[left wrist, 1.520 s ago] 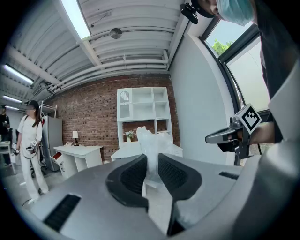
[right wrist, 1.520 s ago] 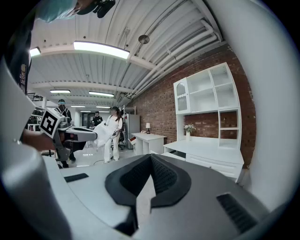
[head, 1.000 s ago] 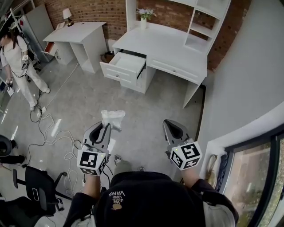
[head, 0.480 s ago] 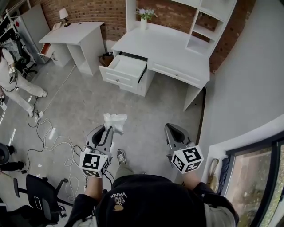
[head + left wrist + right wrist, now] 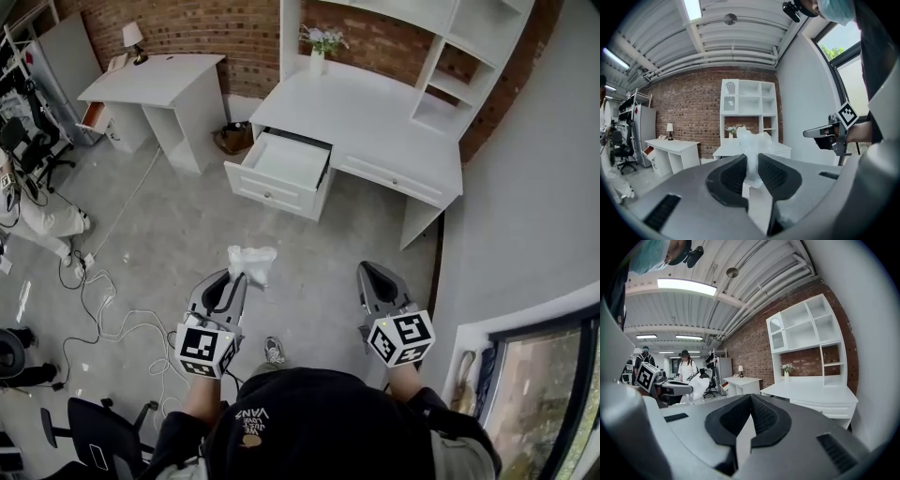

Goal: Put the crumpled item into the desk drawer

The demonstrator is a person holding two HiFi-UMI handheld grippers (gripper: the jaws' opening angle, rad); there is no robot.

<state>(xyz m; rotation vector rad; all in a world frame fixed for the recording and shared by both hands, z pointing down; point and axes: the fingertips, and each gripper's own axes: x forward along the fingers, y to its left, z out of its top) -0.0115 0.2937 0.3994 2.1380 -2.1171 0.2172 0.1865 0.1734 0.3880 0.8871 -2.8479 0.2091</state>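
Observation:
My left gripper (image 5: 242, 274) is shut on a crumpled white wad of paper (image 5: 252, 262) that sticks out past its tips; in the left gripper view the crumpled paper (image 5: 752, 154) is pinched between the dark pads. The right gripper (image 5: 372, 272) hangs beside it, jaws shut and empty; its pads (image 5: 754, 416) meet with nothing between them. Ahead stands the white desk (image 5: 375, 117) with its left drawer (image 5: 281, 169) pulled out and bare inside. Both grippers are well short of the drawer, over the grey floor.
A second white desk (image 5: 155, 80) with a lamp stands at the back left. A vase of flowers (image 5: 319, 52) sits on the main desk under white shelves (image 5: 459, 56). Cables (image 5: 103, 300) trail on the floor at left; office chairs (image 5: 80, 441) and a person (image 5: 42, 216) are further left.
The view has moved forward: the desk and open drawer sit closer and lower in the head view. Both grippers keep their hold and spacing. The person at left has moved further off.

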